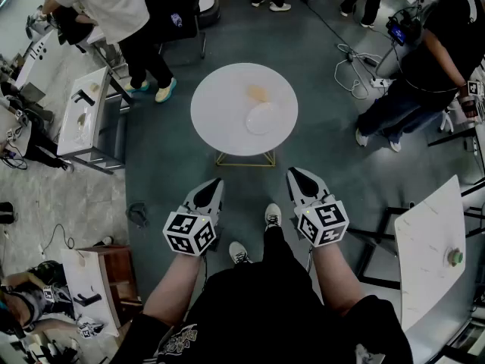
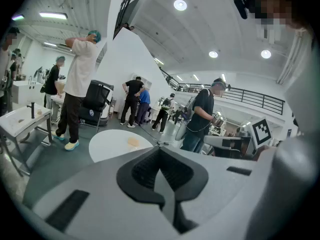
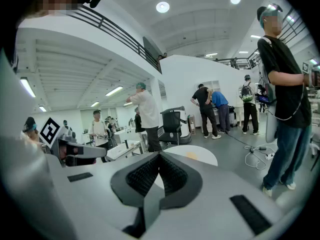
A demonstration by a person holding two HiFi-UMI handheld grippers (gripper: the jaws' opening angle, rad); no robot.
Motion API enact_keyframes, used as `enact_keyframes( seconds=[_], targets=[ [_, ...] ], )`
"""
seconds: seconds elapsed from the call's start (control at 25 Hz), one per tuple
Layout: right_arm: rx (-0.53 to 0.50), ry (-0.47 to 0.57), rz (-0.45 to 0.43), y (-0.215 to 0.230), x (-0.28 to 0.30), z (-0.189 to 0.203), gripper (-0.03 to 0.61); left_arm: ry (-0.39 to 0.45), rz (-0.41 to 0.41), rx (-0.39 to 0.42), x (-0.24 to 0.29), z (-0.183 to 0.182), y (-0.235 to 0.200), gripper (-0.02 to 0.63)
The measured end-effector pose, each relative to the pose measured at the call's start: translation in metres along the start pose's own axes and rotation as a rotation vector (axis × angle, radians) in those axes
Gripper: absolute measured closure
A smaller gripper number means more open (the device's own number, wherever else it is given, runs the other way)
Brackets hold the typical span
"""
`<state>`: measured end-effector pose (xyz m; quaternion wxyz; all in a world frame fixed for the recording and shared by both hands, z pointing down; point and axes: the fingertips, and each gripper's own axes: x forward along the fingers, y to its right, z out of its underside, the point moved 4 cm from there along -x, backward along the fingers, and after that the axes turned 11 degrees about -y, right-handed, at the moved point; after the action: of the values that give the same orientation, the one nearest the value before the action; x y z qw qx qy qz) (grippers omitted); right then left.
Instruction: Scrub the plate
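A white plate lies on the round white table, right of centre, with a yellow sponge just beyond it. The table and sponge also show in the left gripper view, and the table with the sponge in the right gripper view. My left gripper and right gripper are held side by side short of the table's near edge, over the floor. Both are shut with nothing between the jaws.
A standing person is beyond the table at the left, another at the right near floor cables. White work tables stand at the left and right.
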<state>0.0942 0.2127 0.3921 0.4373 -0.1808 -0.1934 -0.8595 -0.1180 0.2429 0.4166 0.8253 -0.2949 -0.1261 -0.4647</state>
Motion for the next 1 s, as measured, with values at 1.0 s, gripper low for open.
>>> enact_keyframes(
  seconds=[1.0],
  targets=[
    [-0.007, -0.014, -0.005, 0.030, 0.024, -0.013, 0.557, -0.030, 0.001, -0.023, 0.035, -0.012, -0.008, 0.607]
  ],
)
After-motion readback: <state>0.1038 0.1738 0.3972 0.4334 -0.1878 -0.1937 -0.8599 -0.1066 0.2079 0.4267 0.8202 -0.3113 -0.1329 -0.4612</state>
